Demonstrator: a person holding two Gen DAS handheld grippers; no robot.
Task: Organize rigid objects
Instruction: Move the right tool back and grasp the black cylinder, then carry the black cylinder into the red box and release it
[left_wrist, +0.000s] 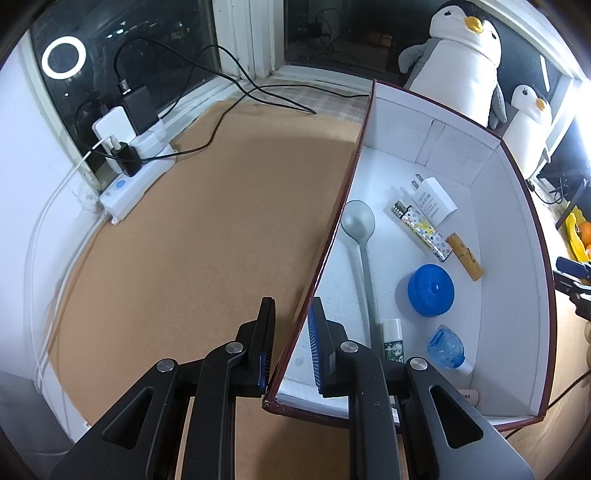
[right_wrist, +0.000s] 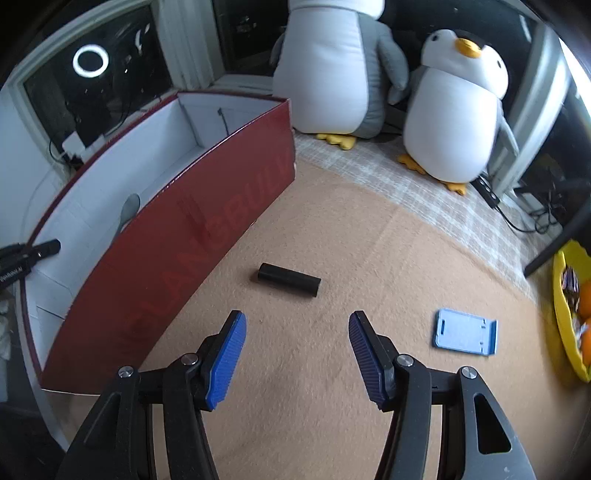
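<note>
Nearest of all, the left gripper (left_wrist: 291, 345) straddles the near left wall of the dark red cardboard box with the white lining (left_wrist: 517, 229), one blue-ribbed finger outside and one inside. The pads sit just beside the thin wall with a little gap showing, so I cannot tell whether it is truly clamped; I would guess it is there to steady the box while things go in.

Inside the box lie a grey plastic spoon (left_wrist: 360, 236), a white plug-in charger (left_wrist: 432, 199), a patterned lighter (left_wrist: 423, 230), a wooden clothespin (left_wrist: 465, 256), a round blue lid (left_wrist: 431, 290) and a small clear blue bottle (left_wrist: 447, 347).

The right gripper (right_wrist: 297, 349) hangs over the tan felt mat (right_wrist: 332, 406) with its jaws spread wide and nothing between them. Ahead of it, just right of the box, lies a short black cylinder (right_wrist: 289, 279); farther right lies a flat light blue plastic phone stand (right_wrist: 466, 331). Both look due for the box, the cylinder likely first. Being round, it could roll if nudged.
</note>
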